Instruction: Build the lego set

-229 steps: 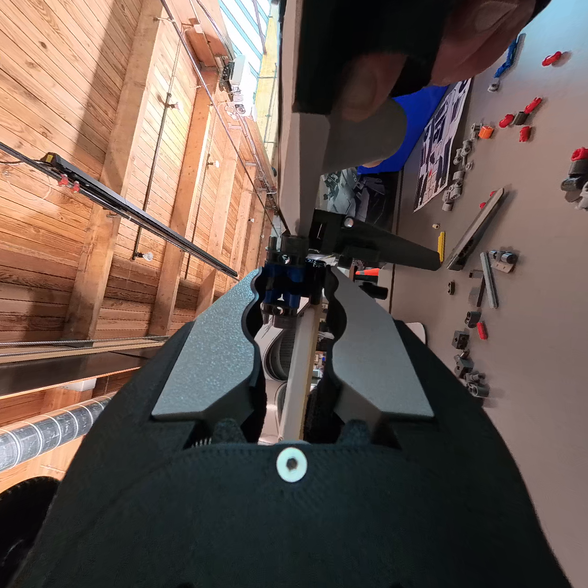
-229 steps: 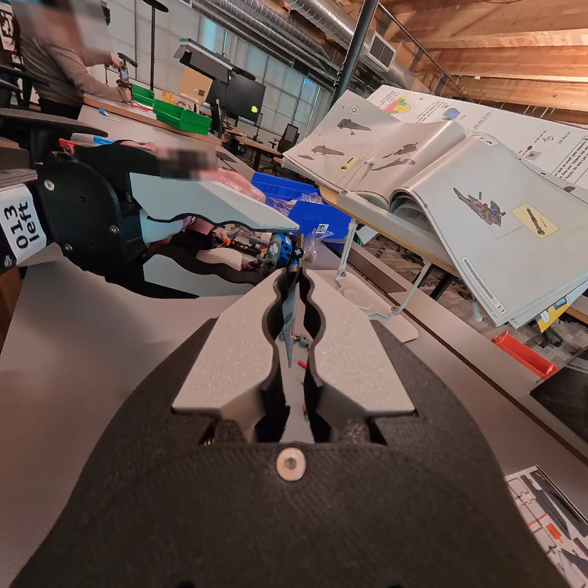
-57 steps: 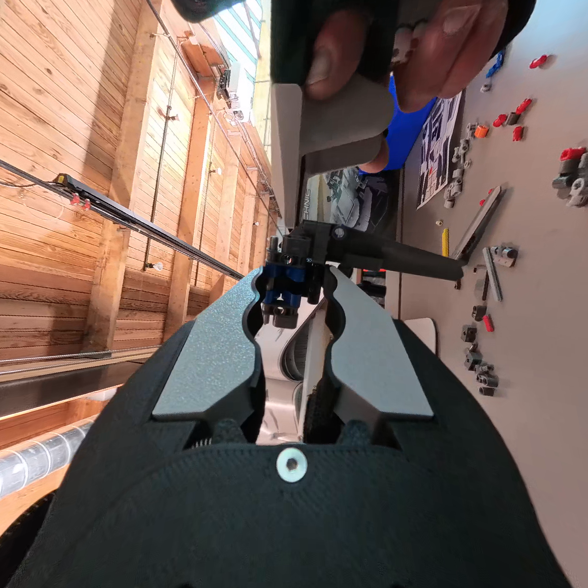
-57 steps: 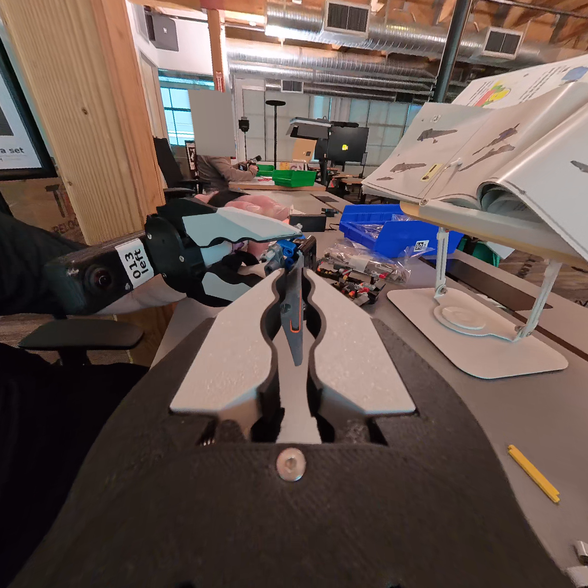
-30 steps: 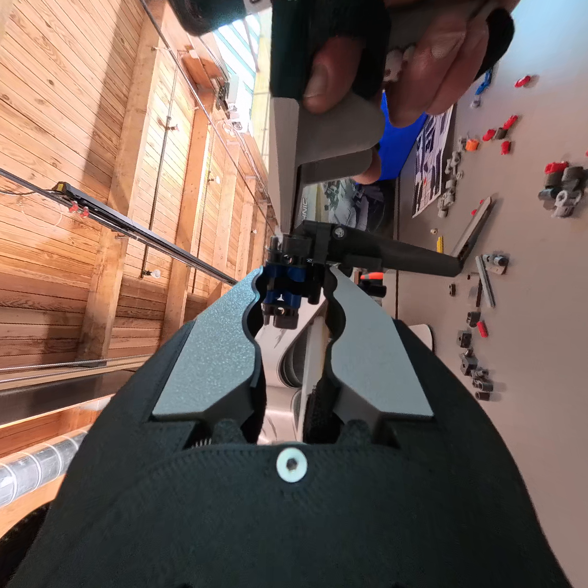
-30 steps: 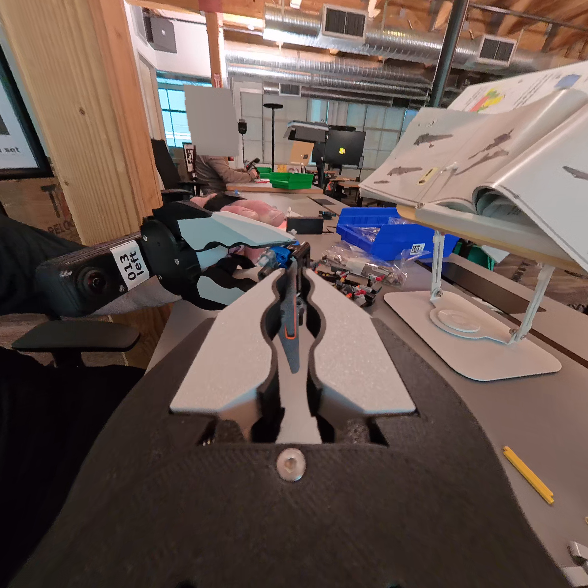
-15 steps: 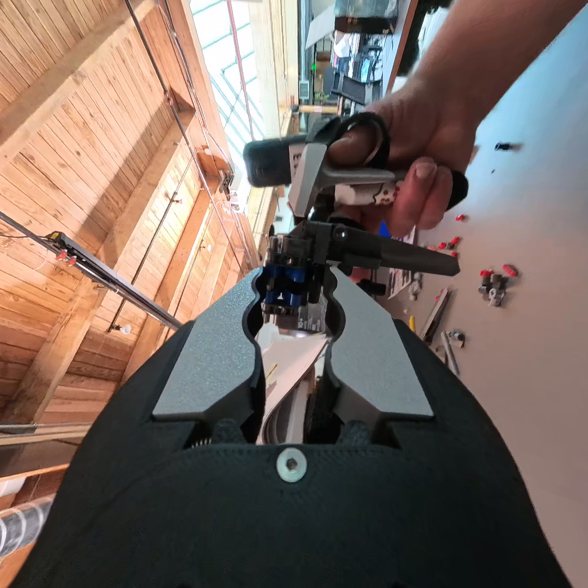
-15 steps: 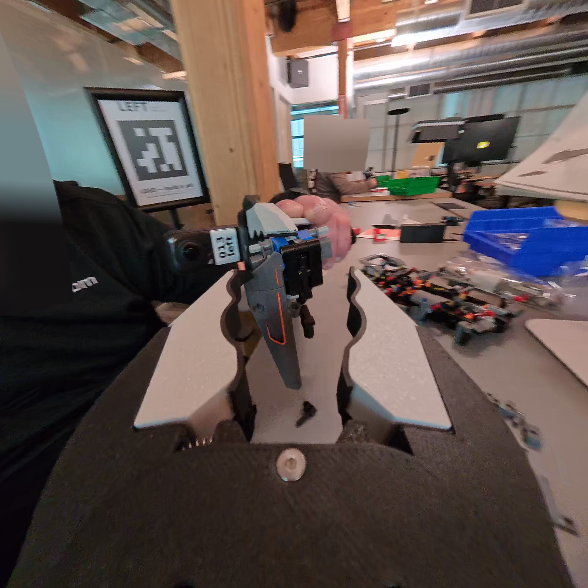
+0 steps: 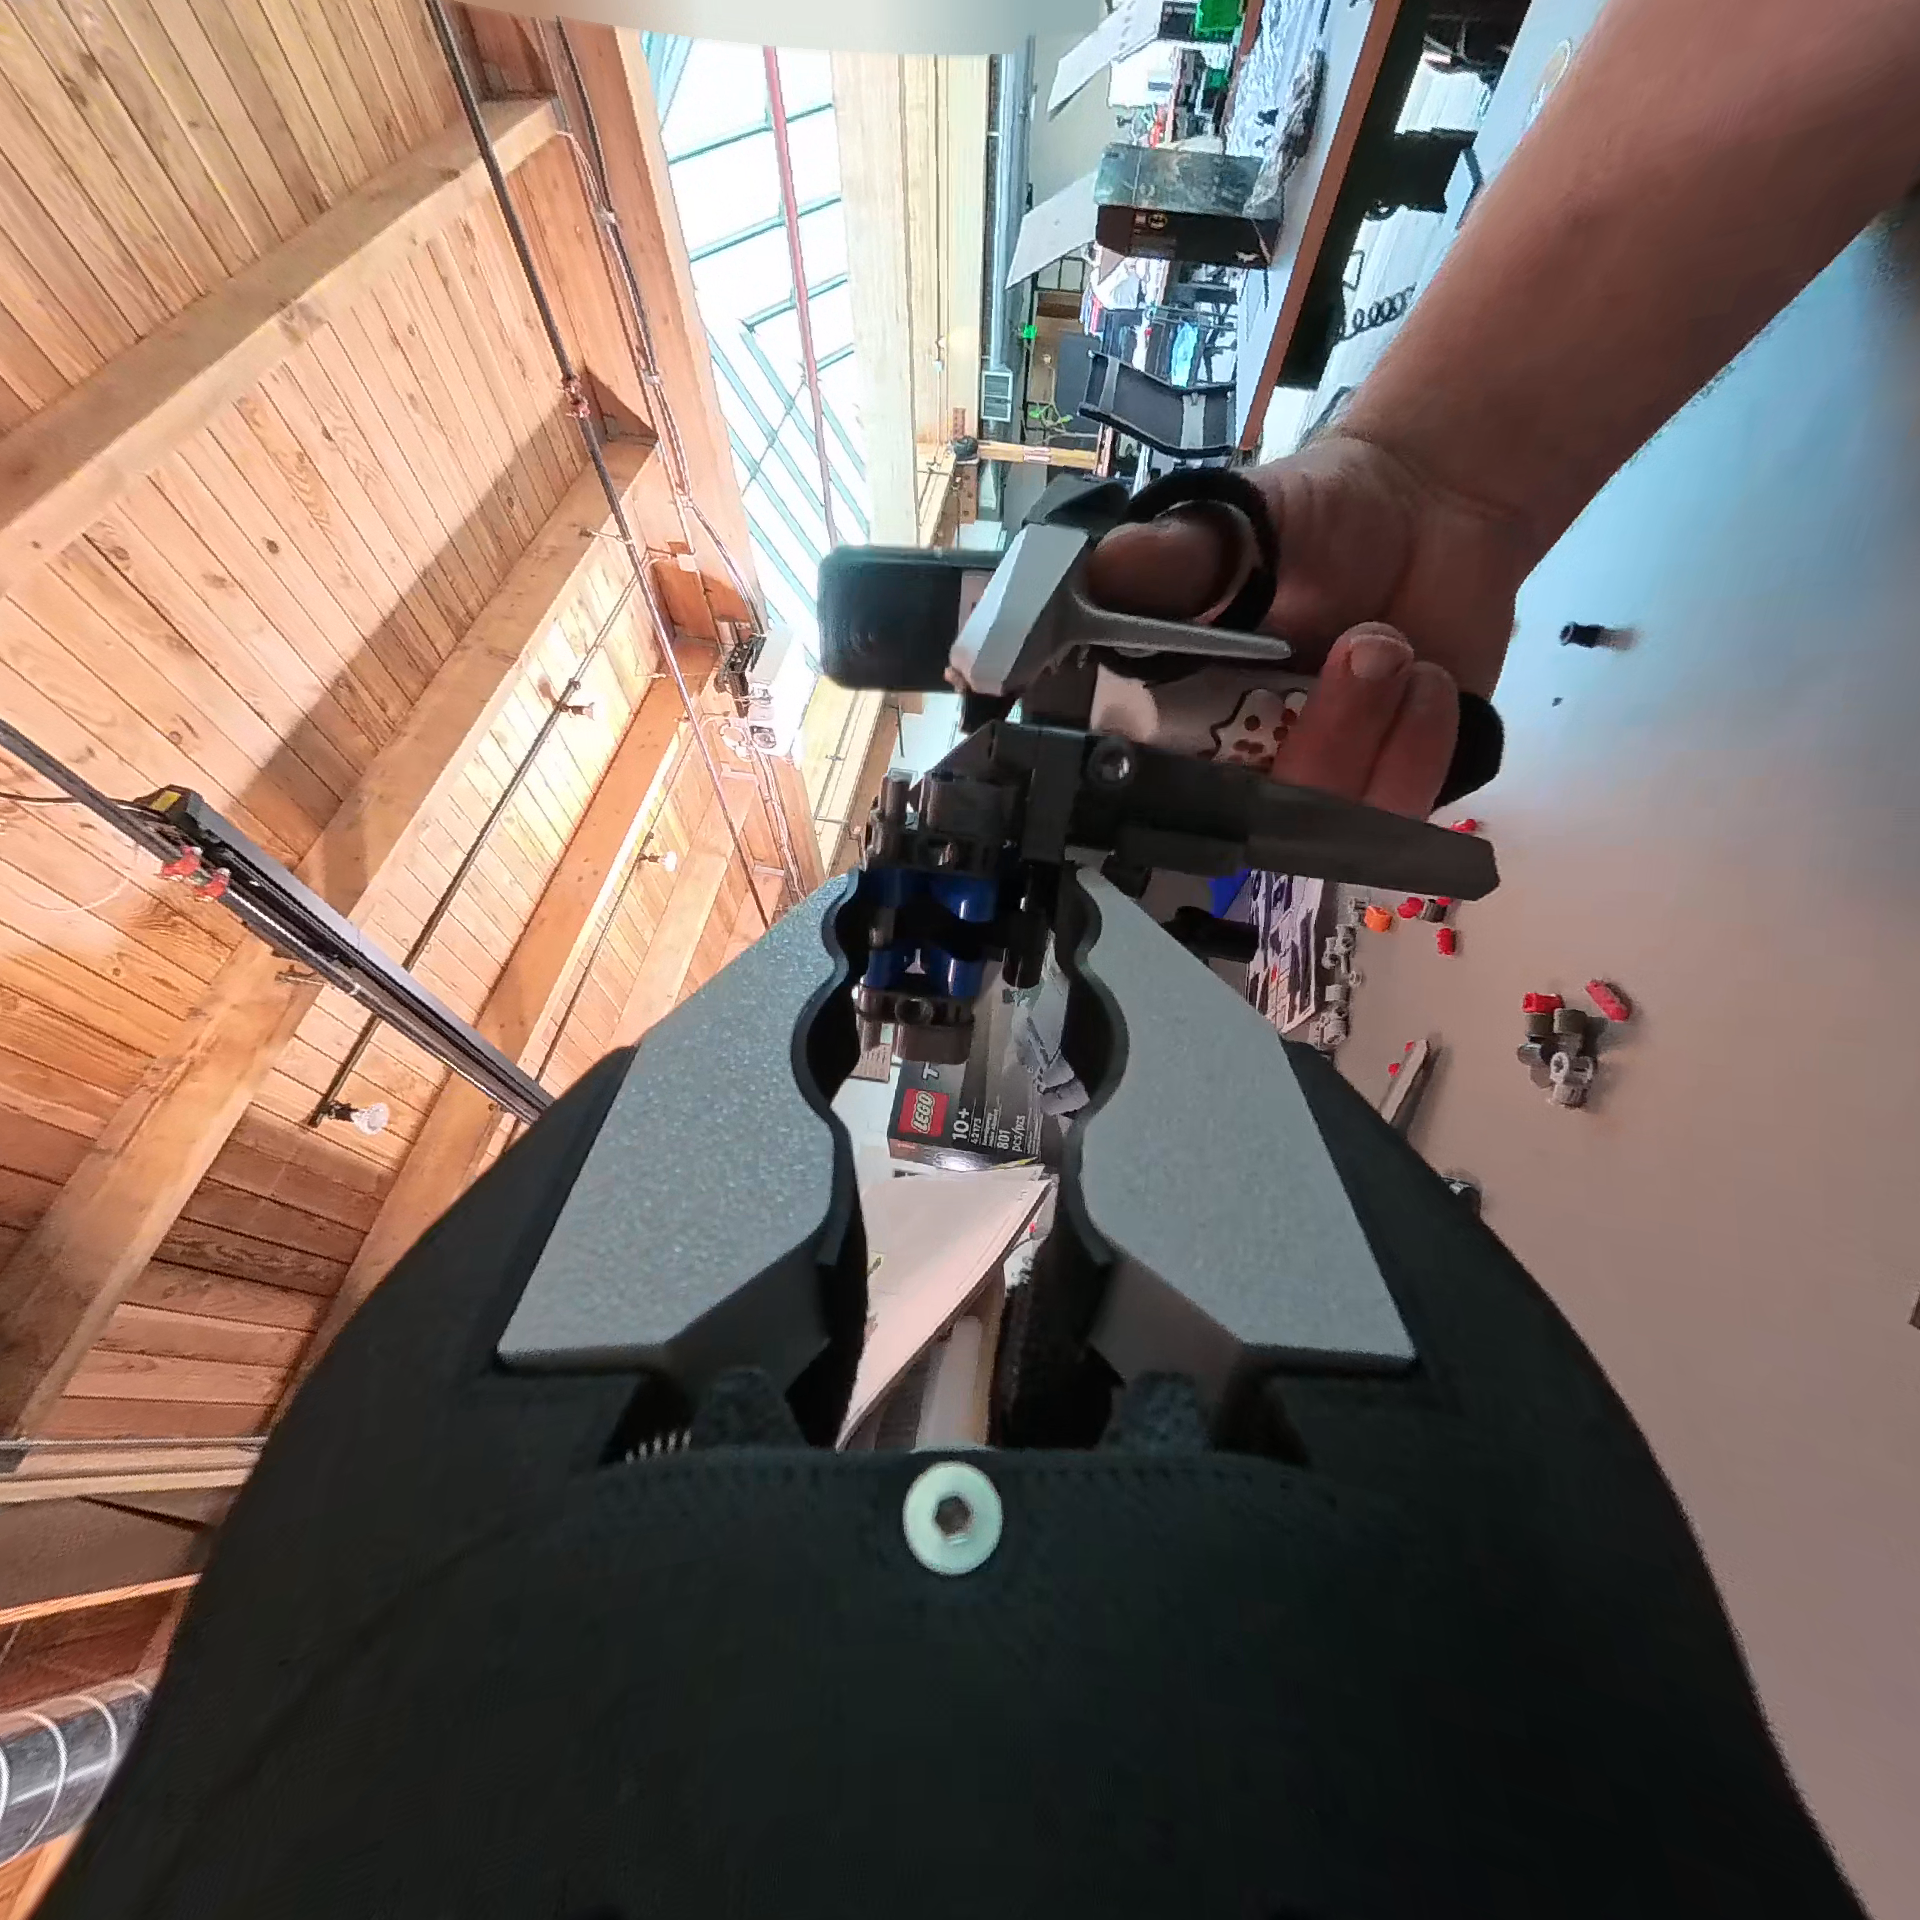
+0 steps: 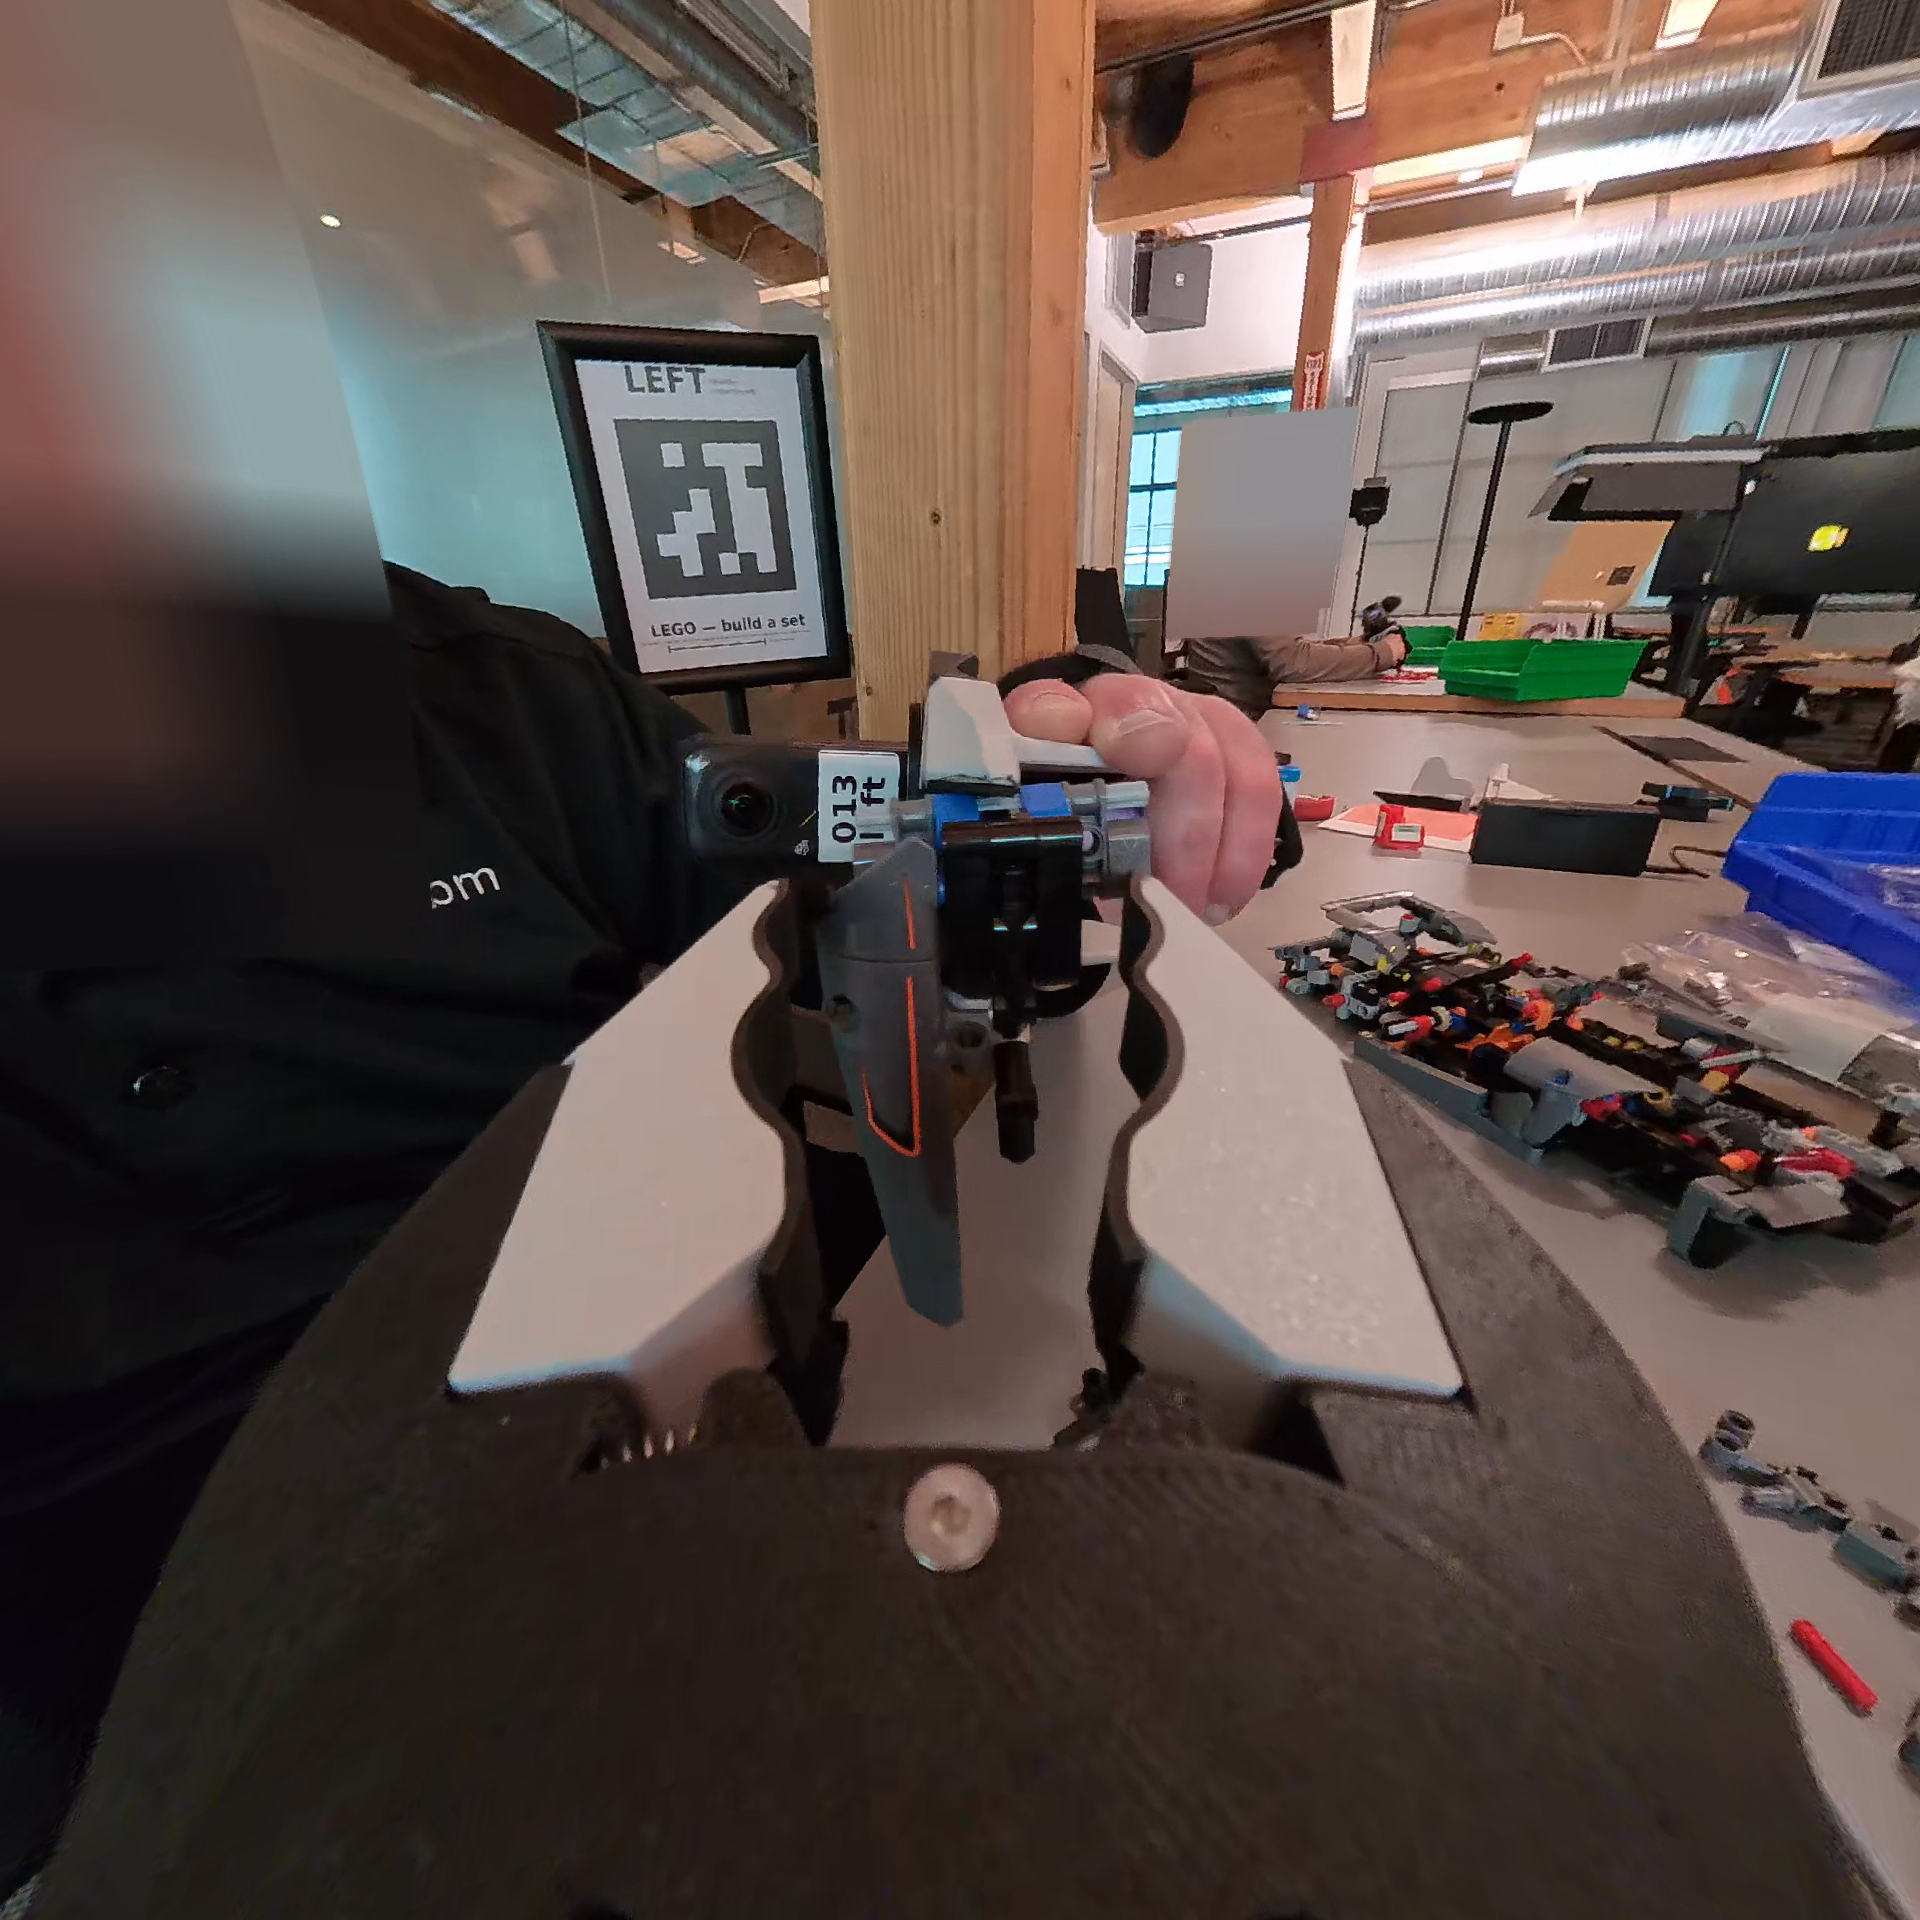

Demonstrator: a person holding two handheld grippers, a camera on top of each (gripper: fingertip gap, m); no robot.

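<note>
Clamping the small blue-and-black brick sub-assembly [image 9: 940, 914], left gripper [image 9: 961, 935] risked dropping its grey wing panel [image 10: 894, 1081] between the spread-apart, empty right gripper [image 10: 951, 997] fingers.

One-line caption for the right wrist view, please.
Open right gripper faces the small lego assembly held by the left gripper; larger build on table.

Right tool [image 10: 951, 914] open around lego sub-assembly [image 10: 935, 997]
</note>
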